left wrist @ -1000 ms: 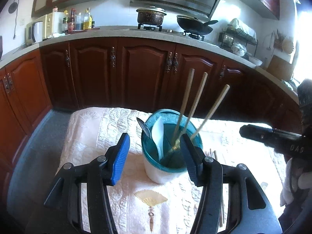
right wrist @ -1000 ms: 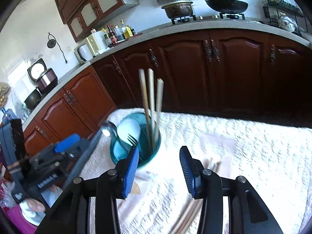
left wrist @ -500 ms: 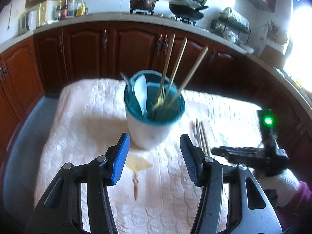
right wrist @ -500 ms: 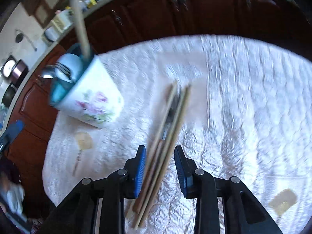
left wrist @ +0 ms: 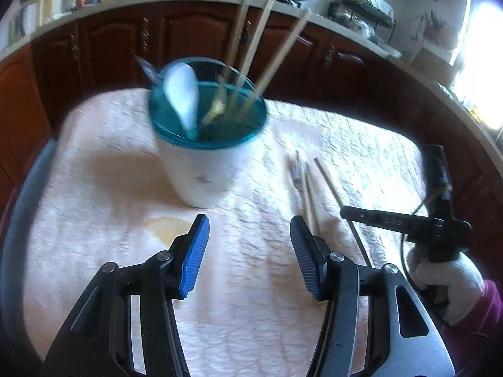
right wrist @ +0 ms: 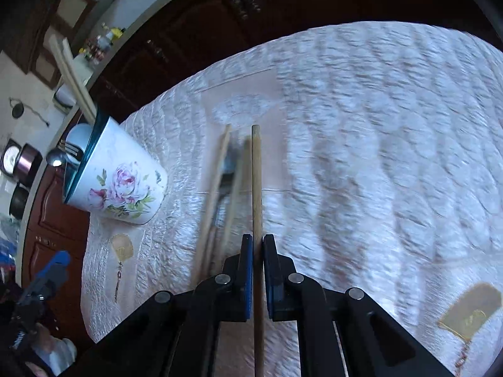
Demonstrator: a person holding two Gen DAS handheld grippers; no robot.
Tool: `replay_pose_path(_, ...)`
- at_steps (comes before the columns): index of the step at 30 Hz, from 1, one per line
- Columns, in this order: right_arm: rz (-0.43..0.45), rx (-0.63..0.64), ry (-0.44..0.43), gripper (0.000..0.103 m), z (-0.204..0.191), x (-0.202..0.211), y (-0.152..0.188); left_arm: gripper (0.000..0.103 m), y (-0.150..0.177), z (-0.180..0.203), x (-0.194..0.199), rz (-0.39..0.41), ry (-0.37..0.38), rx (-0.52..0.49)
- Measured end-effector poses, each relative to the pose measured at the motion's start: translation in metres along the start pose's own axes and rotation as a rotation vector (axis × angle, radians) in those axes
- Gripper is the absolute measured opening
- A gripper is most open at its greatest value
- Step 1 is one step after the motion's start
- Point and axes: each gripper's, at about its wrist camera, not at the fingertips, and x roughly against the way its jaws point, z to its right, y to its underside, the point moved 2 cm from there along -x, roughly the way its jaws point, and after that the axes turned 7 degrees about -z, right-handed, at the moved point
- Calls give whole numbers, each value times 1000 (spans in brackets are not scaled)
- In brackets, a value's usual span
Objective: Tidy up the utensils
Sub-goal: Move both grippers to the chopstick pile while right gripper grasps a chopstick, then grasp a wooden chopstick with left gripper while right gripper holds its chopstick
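Note:
A white flowered cup (left wrist: 201, 169) with a teal rim stands on the quilted cloth and holds three chopsticks (left wrist: 251, 50), a white spoon (left wrist: 182, 94), a metal spoon and a fork. My left gripper (left wrist: 248, 238) hangs open just in front of the cup with nothing between its fingers. In the right wrist view the same cup (right wrist: 122, 185) sits at the left. My right gripper (right wrist: 257, 245) is shut on one wooden chopstick (right wrist: 257, 182), which lies along the cloth. Two more chopsticks (right wrist: 217, 185) and a fork (right wrist: 227, 169) lie just left of it.
The pale quilted cloth (left wrist: 94, 188) covers the table, with a brown fan motif (left wrist: 166, 227) near my left fingers. Dark wooden cabinets (left wrist: 188, 40) and a counter with a pot and wok run behind. A gloved hand (left wrist: 446, 279) carries the right gripper at the right.
My right gripper dropped to the cloth over the loose chopsticks and closed on one. My left gripper sank and tilted down, staying open in front of the cup.

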Motion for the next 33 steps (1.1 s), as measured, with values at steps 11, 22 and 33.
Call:
replay_pose_path(11,-22,4,39,22,29,19,15,53,-21,52,-94,-132,66,-23)
replay_pose_path(22,-60,40,-41,6,9,1,16,1,-15,45,-100,-190,120,-27)
replay_pose_path(33,-59,20,-38,6,6,11,46,20,-5,41,-74,-174,124,-49)
